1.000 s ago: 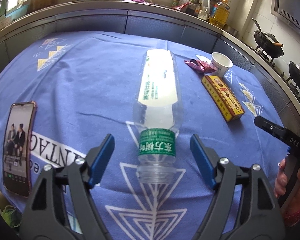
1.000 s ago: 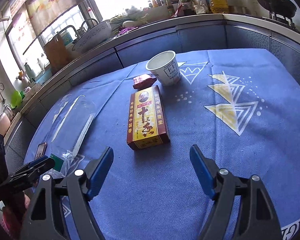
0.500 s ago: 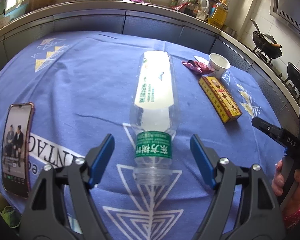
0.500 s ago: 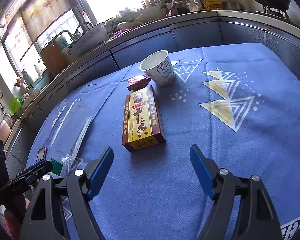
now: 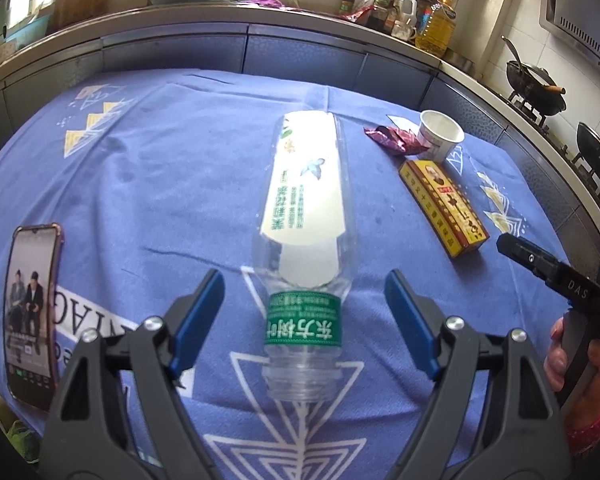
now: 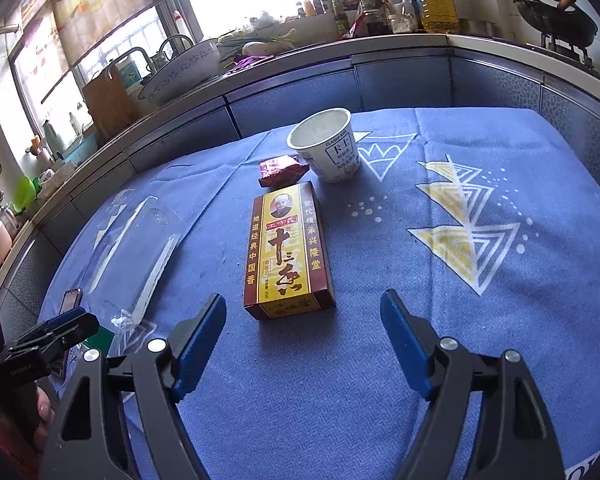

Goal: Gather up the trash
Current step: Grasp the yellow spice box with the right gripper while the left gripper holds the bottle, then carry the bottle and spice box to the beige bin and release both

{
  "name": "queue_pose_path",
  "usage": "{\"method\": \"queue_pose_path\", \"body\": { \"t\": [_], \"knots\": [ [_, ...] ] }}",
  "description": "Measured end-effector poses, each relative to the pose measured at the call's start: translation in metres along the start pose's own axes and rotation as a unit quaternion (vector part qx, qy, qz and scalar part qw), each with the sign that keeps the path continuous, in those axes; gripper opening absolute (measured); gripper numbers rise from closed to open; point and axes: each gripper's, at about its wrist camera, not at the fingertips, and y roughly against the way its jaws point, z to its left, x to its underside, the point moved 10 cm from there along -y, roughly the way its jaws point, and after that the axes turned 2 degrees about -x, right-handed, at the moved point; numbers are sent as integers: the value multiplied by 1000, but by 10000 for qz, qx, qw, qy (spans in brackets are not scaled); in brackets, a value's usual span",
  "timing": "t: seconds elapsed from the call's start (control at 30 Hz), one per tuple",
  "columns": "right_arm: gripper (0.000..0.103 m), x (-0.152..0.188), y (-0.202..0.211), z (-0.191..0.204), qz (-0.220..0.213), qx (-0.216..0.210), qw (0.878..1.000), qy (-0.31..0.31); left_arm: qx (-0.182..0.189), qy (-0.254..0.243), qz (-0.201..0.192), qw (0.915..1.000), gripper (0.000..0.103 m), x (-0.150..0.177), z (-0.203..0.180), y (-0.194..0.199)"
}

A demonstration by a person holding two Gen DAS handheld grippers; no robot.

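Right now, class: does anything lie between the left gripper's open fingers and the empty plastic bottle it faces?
Nothing visible does. The plastic bottle lies on its side on the blue tablecloth, its neck pointing into the left gripper, whose jaws are opening around it without touching. The phone lies well off to the side.

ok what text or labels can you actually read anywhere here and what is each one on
"CLASSY.KISS" and "卡士": white cup; smaller print below is blurred.
"十三香", "地道经典中国香", "世代传承兴隆堂": yellow and red box.
"东方树叶": green neck band of the clear bottle, seen upside down; the fine print on its white label is too small.
"DAS": side of the right gripper.
Part of a white word on the blue tablecloth, cut off.
Phone screen text: too small.
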Motion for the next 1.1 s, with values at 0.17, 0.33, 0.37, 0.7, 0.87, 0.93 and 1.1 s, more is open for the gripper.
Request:
{"method": "queue_pose_path", "body": {
  "t": [0.17,0.33,0.37,0.7,0.87,0.93,1.1],
  "knots": [
    [81,-7,-18,8,74,94,9994,312,-254,-258,6,9993,79,-8,-1,-11],
    [81,-14,-44,9,220,233,9985,439,-409,-292,219,9985,68,1,0,-27],
    [81,-14,-49,10,272,260,9981,487,-333,-292,297,9986,62,3,-1,-31],
    [58,-4,-24,27,318,-475,9978,349,-84,-157,-121,9998,59,-2,-6,6],
    [58,-2,13,11,129,-765,9968,-185,270,-405,-287,9984,59,-10,-38,26],
    [58,-3,28,-1,1,-794,9961,-385,475,-490,-322,9972,59,-16,-57,31],
    [58,-5,73,-43,-458,-580,9948,-699,1056,-743,-322,9911,59,-28,-114,38]
  ]
}}
